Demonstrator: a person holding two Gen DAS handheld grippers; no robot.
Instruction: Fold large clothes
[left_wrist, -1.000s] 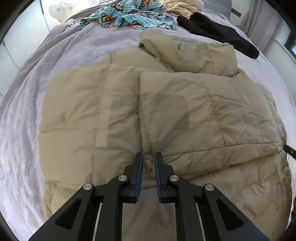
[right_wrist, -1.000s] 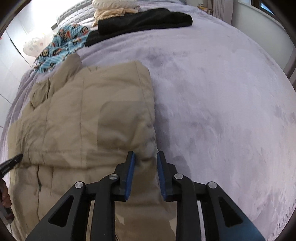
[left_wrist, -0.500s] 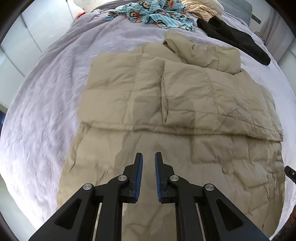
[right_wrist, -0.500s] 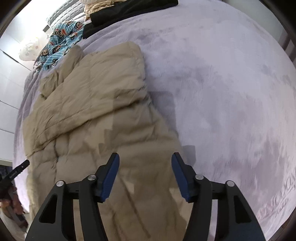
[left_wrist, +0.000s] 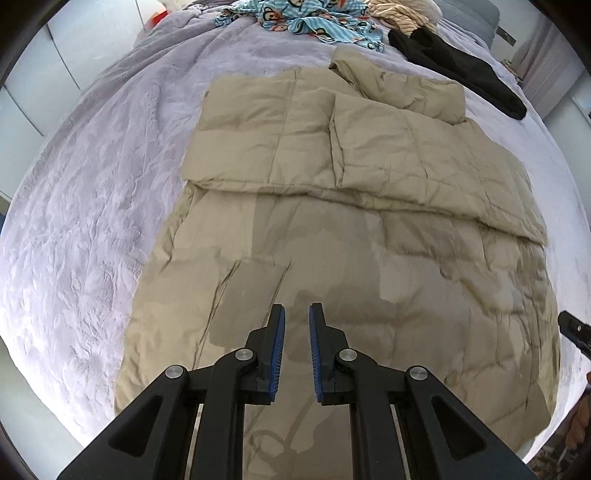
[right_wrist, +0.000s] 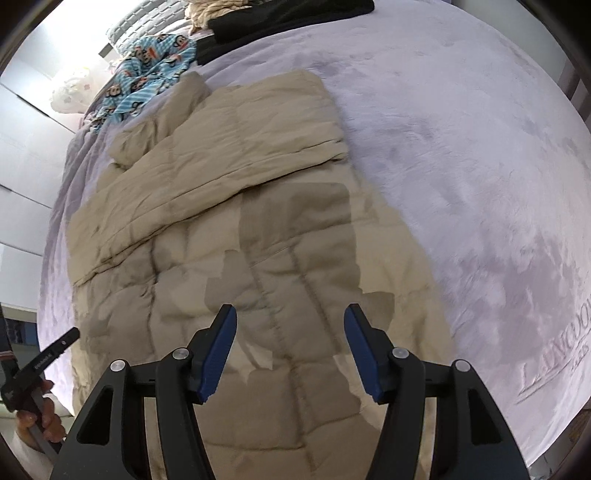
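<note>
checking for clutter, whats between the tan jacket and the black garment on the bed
Only bare lilac bedspread separates the tan jacket from the black garment; the left wrist view shows that strip most clearly.

A tan quilted coat (left_wrist: 369, 236) lies flat on the bed — its far part folded over, hood bunched beyond.

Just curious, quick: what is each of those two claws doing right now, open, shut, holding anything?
Left gripper: shut, nothing between its fingers, above the tan quilted coat.
Right gripper: open, holding nothing.
</note>
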